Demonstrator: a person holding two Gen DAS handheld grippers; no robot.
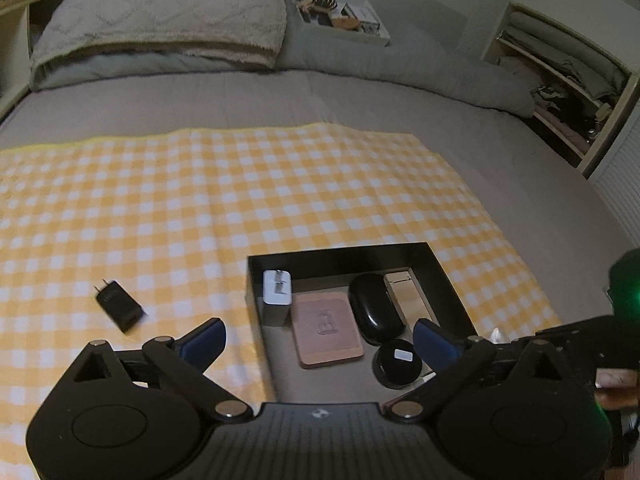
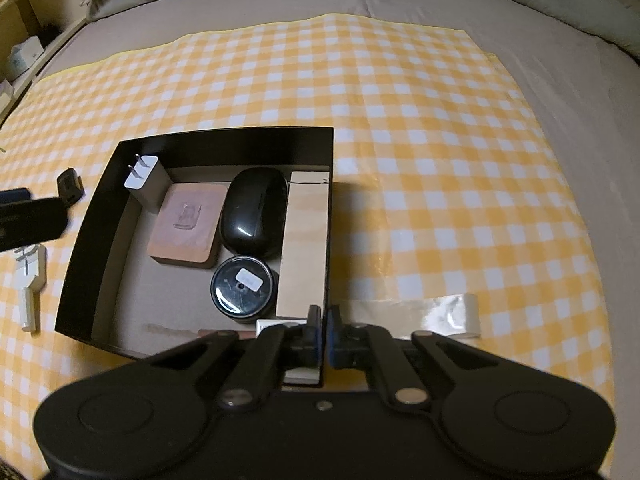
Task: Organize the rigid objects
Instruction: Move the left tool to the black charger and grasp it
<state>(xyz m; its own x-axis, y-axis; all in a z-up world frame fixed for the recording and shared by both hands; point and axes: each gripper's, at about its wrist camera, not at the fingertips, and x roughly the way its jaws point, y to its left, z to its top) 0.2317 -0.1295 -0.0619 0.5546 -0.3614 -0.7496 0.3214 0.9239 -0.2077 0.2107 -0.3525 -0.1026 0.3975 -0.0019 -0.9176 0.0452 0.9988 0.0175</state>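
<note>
A black open box [image 2: 224, 140] lies on the yellow checked cloth. It holds a white charger [image 2: 146, 184], a brown pad [image 2: 186, 226], a black oval case [image 2: 254, 210], a round black tin [image 2: 242, 286] and a tan box [image 2: 306, 240]. My right gripper [image 2: 324, 330] is shut on the box's right wall at its near corner. My left gripper [image 1: 320, 340] is open and empty over the box's [image 1: 340, 254] near left side. A black charger [image 1: 119, 306] lies on the cloth left of the box; it also shows in the right wrist view [image 2: 71, 184].
A white key-shaped piece [image 2: 29, 284] lies on the cloth left of the box. A strip of clear tape [image 2: 448, 316] runs along the cloth at right. A pillow [image 1: 160, 16] and a white tray of items [image 1: 340, 16] sit at the bed's far end. Shelves [image 1: 560, 80] stand at right.
</note>
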